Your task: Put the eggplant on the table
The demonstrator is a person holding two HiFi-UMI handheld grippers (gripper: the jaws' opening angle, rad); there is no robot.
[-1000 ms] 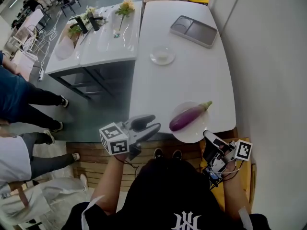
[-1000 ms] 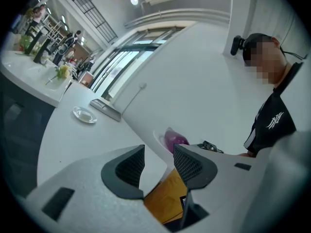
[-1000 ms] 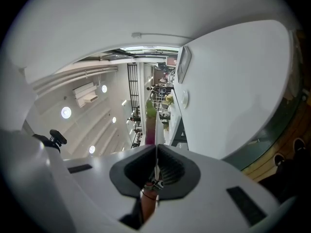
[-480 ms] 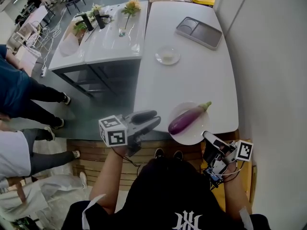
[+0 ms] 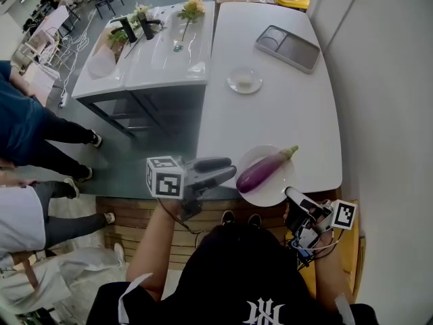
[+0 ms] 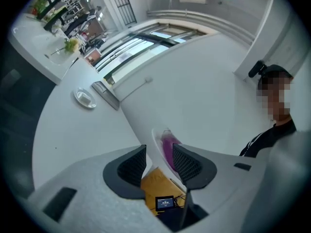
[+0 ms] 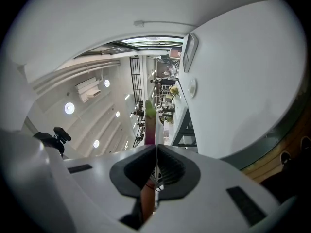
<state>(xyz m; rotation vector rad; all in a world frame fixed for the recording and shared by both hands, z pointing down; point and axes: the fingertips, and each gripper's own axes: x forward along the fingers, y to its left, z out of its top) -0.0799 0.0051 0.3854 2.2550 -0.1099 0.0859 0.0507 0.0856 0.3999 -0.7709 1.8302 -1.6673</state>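
The right gripper (image 5: pixel 291 196), clamped on the rim of the plate (image 5: pixel 265 196), could tilt it and roll the eggplant (image 5: pixel 260 171) lying there off before the left gripper (image 5: pixel 221 172), jaws apart just beside it, takes hold.

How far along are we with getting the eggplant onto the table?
Done: nothing yet; the eggplant lies on the plate. In hand: the right gripper is shut on the plate's rim; the left gripper is open beside the eggplant, apart from it. To do: grasp it, set it on the table.
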